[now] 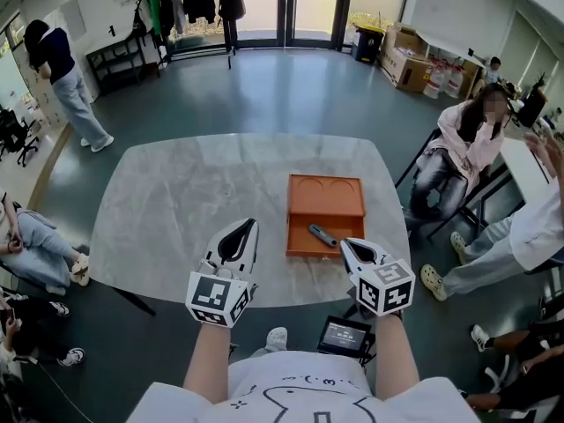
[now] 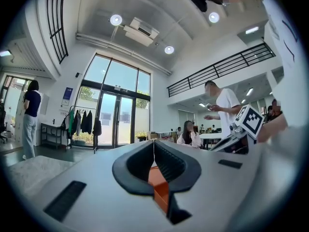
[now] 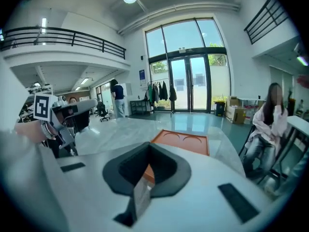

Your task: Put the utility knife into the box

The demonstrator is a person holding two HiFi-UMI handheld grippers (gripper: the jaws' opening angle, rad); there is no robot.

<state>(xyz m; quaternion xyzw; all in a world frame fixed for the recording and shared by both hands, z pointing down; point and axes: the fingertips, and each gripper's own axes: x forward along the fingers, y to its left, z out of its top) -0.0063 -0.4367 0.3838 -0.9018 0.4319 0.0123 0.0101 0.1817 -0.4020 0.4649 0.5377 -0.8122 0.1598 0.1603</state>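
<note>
The person stands at the near edge of the round grey table point(image 1: 167, 201) with both bare arms held out in front, elbows bent, one tool in each hand.

The left gripper point(image 1: 249, 226) is over the near part of the table. It points flat across the room, toward the far side. In the left gripper view its tongs point(image 2: 153, 145) are pressed tight together with nothing between them. Its marker cube point(image 1: 218, 297) sits near the wrist, facing up.

The right gripper point(image 1: 345, 244) is held just beside the near right corner of the orange box point(image 1: 326, 183). It tips down a little toward the table. In the right gripper view its tongs point(image 3: 147, 150) are also pressed together and pinch nothing. Its marker cube point(image 1: 388, 287) is turned up too.

The utility knife point(image 1: 322, 235) lies inside the orange box, in the near part, turned on a slant. It is dark and small. No tool touches it. The tip of the right gripper is near it but apart.

The box lies flat on the table, right of the middle. Its far end has two round dips. The two tools are well apart from each other, with bare table between them.
</note>
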